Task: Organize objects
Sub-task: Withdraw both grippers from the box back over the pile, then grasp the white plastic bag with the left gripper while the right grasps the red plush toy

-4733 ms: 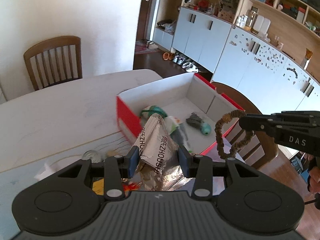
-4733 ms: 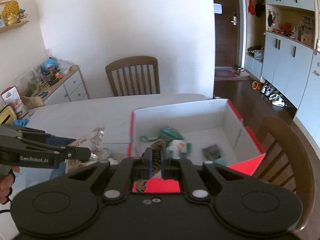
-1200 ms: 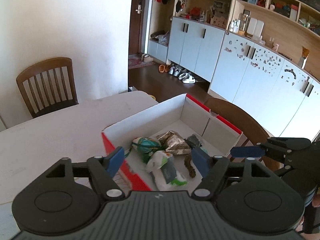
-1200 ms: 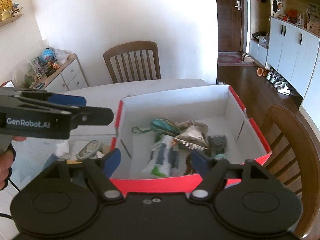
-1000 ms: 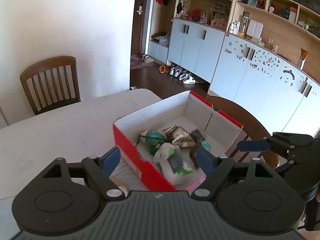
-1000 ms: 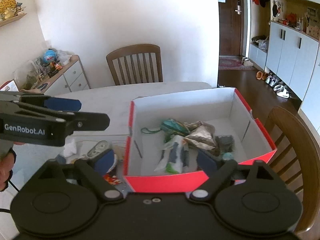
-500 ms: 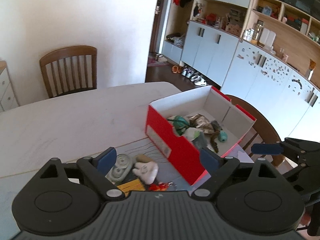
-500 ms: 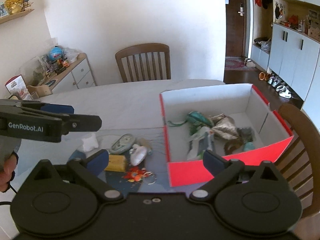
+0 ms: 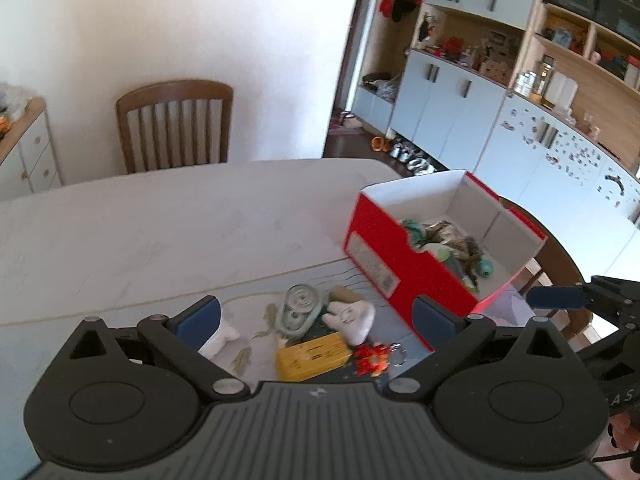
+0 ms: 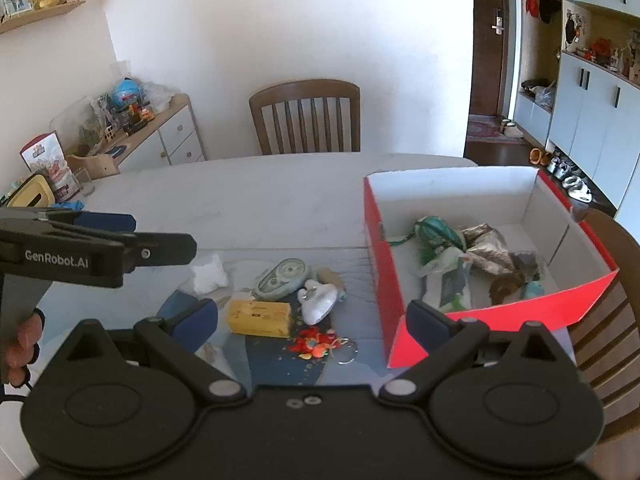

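Observation:
A red box [image 9: 404, 252] [image 10: 384, 280] with white inside stands on the table at the right; it holds a silver foil bag [image 10: 488, 248], a green item [image 10: 434, 232], a brown hair tie [image 10: 506, 286] and other things. Left of it lie a yellow block [image 9: 314, 354] [image 10: 260, 318], a white tooth toy [image 9: 350, 316] [image 10: 318, 300], a pale green tape case [image 9: 300, 306] [image 10: 280, 276], a red keychain [image 10: 316, 344] and crumpled white paper [image 10: 208, 274]. My left gripper [image 9: 316, 318] is open and empty above these loose items. My right gripper [image 10: 312, 320] is open and empty above them too.
The white table [image 10: 248, 200] runs far and left. Wooden chairs stand at the far side [image 10: 306, 116] and at the right [image 10: 612, 280]. A sideboard with clutter [image 10: 132, 128] is at the left; cabinets [image 9: 520, 136] line the right wall.
Both grippers let go of the foil bag and hair tie into the box, opened, and have swung left and back from the box to over the loose items.

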### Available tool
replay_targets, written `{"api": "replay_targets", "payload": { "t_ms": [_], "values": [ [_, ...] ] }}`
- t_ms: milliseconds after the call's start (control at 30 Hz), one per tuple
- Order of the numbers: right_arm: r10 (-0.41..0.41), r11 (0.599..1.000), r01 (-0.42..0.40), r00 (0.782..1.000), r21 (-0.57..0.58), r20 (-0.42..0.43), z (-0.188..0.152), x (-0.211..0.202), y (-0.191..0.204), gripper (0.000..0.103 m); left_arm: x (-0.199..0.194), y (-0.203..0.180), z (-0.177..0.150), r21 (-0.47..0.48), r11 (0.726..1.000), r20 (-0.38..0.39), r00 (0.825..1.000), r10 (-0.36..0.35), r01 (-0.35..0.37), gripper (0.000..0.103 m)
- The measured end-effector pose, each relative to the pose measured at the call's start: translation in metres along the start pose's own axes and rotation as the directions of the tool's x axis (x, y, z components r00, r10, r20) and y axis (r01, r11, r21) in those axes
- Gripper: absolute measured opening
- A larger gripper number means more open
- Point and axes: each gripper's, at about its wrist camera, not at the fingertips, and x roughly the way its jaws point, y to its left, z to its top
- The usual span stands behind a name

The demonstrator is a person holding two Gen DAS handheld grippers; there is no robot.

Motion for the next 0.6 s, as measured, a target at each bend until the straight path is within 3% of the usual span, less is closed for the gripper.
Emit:
{"api": "replay_targets", "payload": {
  "t_ms": [233, 600],
  "values": [
    [-0.013, 1.0, 0.013, 0.999, 0.005, -0.034, -0.009, 0.022, 0.008, 0.1, 0.011, 0.039, -0.018, -0.066, 0.995, -0.031, 0.997, 0.073, -0.075, 0.103],
    [-0.03, 0.999, 0.031, 0.994, 0.014, -0.103, -0.026, 0.063, 0.013, 0.1, 0.05, 0.077, -0.036, -0.113, 0.987, -0.092, 0.99, 0.108, -0.118, 0.103]
  ]
}}
